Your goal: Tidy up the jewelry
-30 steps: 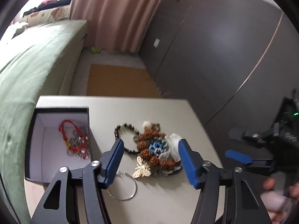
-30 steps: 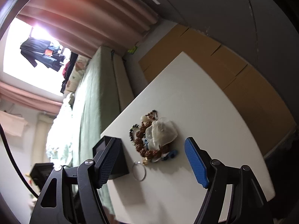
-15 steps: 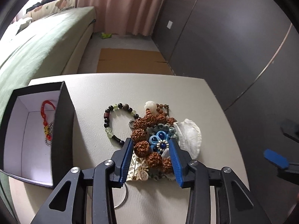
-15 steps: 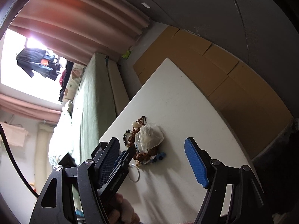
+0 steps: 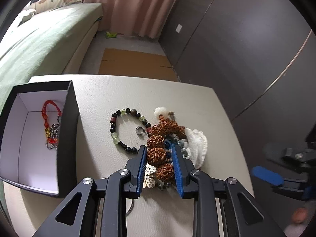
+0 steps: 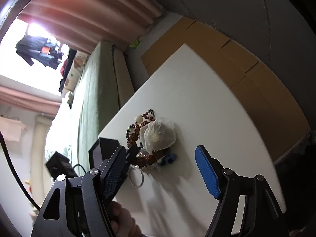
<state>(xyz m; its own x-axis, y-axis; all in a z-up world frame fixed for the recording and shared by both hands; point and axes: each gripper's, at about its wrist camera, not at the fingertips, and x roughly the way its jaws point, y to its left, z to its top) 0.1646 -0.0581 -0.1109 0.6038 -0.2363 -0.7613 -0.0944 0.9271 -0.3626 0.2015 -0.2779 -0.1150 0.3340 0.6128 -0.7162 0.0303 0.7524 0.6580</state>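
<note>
A: Entry. Left tool [image 5: 159,158] is narrowed around the brown seed-bead bracelet [image 5: 157,154]; both blue pads appear to touch the beads, though the contact itself is partly hidden. The bracelet lies in the jewelry heap on the bench [image 5: 189,102], not lifted.

B: Right tool?

A: Right tool [image 6: 158,169] is wide, holding nothing, off to the side above the bench edge.

B: Where does the piece go?

A: Judged: the black box [image 5: 66,130] at bench left. It holds a red cord bracelet [image 5: 48,116] and a metal chain.

B: Risks?

A: Tangle, mainly. The seed beads overlap a blue flower piece [image 5: 169,144], a white sheer pouch [image 5: 197,148] and a gold filigree charm [image 5: 150,174]. A lift could drag those along or scatter them. The black-and-green bead bracelet [image 5: 118,130] and small silver ring [image 5: 140,131] lie just beside and may get bumped.

B: Grip?

A: The beads are round and knobbly; pinching one bead may let the strand swing or slip out.
</note>
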